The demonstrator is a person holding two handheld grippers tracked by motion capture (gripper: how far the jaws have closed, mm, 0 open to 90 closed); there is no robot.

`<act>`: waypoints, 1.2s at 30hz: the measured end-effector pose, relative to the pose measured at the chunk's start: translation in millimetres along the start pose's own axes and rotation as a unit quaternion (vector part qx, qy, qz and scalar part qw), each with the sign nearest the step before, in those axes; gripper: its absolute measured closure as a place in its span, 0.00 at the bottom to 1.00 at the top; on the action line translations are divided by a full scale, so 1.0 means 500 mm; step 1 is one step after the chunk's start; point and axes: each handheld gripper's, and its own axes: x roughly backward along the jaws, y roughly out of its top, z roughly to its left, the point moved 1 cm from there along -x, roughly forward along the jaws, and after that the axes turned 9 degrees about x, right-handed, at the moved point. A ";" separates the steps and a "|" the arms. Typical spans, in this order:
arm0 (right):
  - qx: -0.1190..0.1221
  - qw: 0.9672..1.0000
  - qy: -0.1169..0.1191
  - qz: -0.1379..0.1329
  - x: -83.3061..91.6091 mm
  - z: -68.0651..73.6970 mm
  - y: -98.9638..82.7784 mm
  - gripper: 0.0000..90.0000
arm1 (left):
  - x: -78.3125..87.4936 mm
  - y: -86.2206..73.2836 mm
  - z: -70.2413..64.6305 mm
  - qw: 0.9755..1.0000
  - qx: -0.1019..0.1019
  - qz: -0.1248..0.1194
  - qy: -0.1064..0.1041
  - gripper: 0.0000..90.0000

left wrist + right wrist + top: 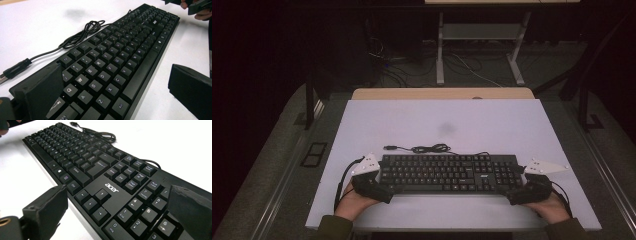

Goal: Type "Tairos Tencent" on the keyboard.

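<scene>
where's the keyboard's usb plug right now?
In the high view the USB plug lies on the white table, just behind the keyboard at its left end, left of the bundled cable.

Dim room, one lit white table

A white tabletop (492, 120) catches the light, with a faint grey smudge (446, 129) near its middle and a strip of pale wood edge (442, 93) along its far side. Grey carpeted floor (272, 150) surrounds it. Beyond stands a second desk's pale metal frame (440, 50), loose cables (402, 67) trail beneath it, and the far wall is lost in darkness.
</scene>
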 end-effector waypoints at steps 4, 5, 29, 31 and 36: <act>-0.002 1.000 0.003 -0.003 0.001 -0.001 0.000 0.04 | 0.001 0.001 0.000 1.000 0.004 -0.002 -0.002 0.00; -0.002 1.000 0.003 -0.003 0.000 -0.001 0.000 0.04 | 0.001 0.001 0.000 1.000 0.004 -0.002 -0.002 0.00; 0.004 0.999 0.023 -0.024 -0.027 0.014 0.038 0.04 | 0.001 0.007 -0.007 1.000 0.006 -0.009 -0.001 0.00; 0.003 0.999 0.025 -0.026 -0.028 0.015 0.039 0.04 | 0.001 0.009 -0.008 1.000 0.006 -0.010 0.000 0.00; 0.003 0.999 0.029 -0.031 -0.029 0.016 0.046 0.04 | -0.001 0.009 -0.008 1.000 0.003 -0.007 0.002 0.00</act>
